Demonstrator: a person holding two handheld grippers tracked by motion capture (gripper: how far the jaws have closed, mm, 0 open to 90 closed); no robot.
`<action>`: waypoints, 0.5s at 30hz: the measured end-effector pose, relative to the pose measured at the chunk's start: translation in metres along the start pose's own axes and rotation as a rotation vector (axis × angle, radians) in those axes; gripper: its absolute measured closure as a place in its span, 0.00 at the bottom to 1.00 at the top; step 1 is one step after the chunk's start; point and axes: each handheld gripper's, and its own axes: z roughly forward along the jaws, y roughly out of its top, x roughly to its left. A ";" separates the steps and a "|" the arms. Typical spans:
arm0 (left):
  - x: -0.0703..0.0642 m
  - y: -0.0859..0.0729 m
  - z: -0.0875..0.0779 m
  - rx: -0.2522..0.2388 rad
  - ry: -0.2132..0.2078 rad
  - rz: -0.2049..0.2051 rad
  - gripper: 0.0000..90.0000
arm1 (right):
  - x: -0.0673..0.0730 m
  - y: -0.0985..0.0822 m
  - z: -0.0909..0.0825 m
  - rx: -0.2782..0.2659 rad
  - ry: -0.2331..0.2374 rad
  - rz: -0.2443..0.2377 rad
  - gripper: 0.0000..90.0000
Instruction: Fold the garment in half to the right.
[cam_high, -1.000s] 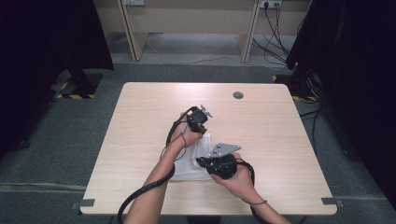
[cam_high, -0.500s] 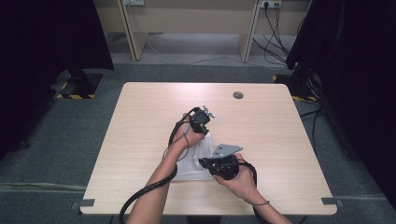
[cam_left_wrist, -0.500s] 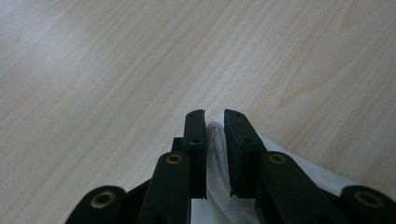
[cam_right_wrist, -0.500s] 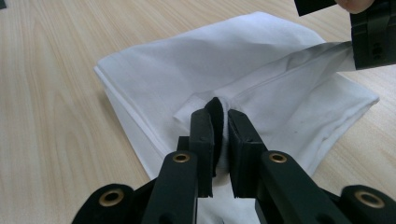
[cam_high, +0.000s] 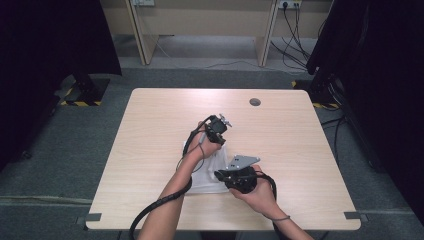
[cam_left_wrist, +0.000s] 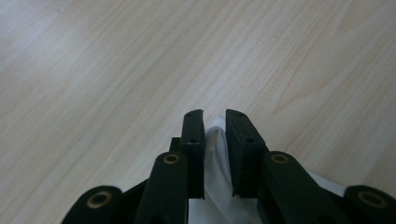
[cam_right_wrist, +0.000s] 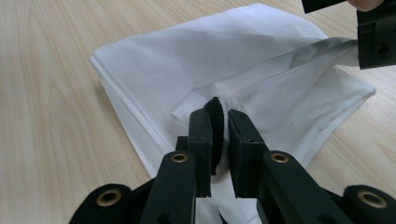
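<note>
We hold both hand-held grippers, left (cam_left_wrist: 215, 122) and right (cam_right_wrist: 215, 122), nearly closed, each pinching the white cloth (cam_right_wrist: 224, 51) on the desk (cam_high: 150, 130).

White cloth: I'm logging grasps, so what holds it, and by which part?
Both grippers hold the white cloth: the left gripper pinches an edge, the right gripper a fold.

Matt white cloth (cam_right_wrist: 243, 60) lies on a smooth pale wood table (cam_high: 150, 130).
</note>
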 end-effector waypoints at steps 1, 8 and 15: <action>0.000 0.000 0.000 -0.001 -0.001 0.000 0.86 | 0.000 0.000 0.000 0.002 0.000 0.000 0.90; -0.002 0.001 0.003 -0.004 -0.004 -0.008 0.85 | -0.002 -0.003 0.000 0.010 -0.005 0.004 0.88; -0.002 0.002 0.004 -0.004 -0.004 -0.009 0.84 | -0.003 -0.005 -0.001 0.014 -0.007 0.009 0.87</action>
